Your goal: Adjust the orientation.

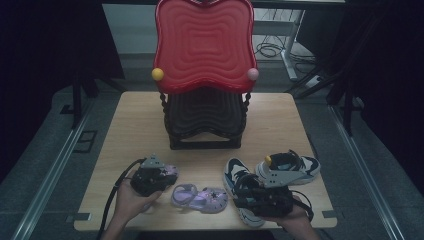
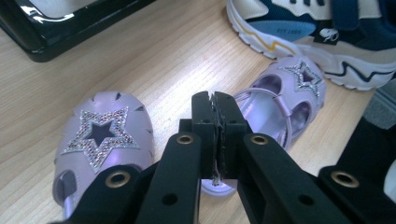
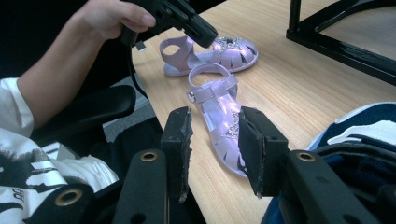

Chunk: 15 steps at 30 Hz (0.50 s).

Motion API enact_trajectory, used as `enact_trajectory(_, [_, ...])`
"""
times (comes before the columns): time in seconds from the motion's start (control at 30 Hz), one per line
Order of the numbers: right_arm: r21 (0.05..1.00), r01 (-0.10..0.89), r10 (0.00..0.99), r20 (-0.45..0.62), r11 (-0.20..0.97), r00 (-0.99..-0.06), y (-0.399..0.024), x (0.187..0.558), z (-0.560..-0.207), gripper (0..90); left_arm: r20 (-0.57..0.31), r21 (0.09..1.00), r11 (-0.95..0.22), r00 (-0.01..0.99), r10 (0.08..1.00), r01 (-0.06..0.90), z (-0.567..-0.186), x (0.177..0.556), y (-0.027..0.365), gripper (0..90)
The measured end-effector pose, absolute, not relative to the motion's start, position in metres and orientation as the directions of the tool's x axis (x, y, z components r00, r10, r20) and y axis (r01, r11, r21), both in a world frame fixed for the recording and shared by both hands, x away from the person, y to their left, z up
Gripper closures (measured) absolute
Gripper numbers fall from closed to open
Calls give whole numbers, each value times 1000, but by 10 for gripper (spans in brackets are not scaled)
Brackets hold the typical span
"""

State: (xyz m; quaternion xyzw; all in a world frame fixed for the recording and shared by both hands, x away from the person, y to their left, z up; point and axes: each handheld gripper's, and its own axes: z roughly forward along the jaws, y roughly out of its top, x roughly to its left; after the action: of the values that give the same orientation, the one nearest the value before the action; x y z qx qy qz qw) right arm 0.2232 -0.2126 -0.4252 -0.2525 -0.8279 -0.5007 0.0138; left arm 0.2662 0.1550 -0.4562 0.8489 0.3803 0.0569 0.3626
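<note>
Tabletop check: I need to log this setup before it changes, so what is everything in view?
Sandals: two, lilac with glitter stars, front left of table.
Sneakers: two, white and navy, front right.
Rack: one, black with a red wavy top, table centre back.
Table: one, light wood.
Left gripper: black, jaws shut, above the sandals.
Right gripper: black, jaws open, empty, over a sneaker.

Black two-jaw left gripper [image 2: 215, 135] with brass-ringed screw holes; person's white sleeve [image 3: 14, 116], black-printed shirt.
</note>
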Motion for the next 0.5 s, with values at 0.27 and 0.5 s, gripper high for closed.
enact_trajectory(0.27, [815, 453, 413, 296, 361, -861, -213, 219, -437, 641, -152, 609, -491, 700, 698, 623, -468, 275, 142, 886])
enact_trajectory(0.5, [819, 450, 414, 294, 356, -861, -211, 217, -436, 641, -139, 593, -502, 695, 705, 629, -475, 279, 138, 892])
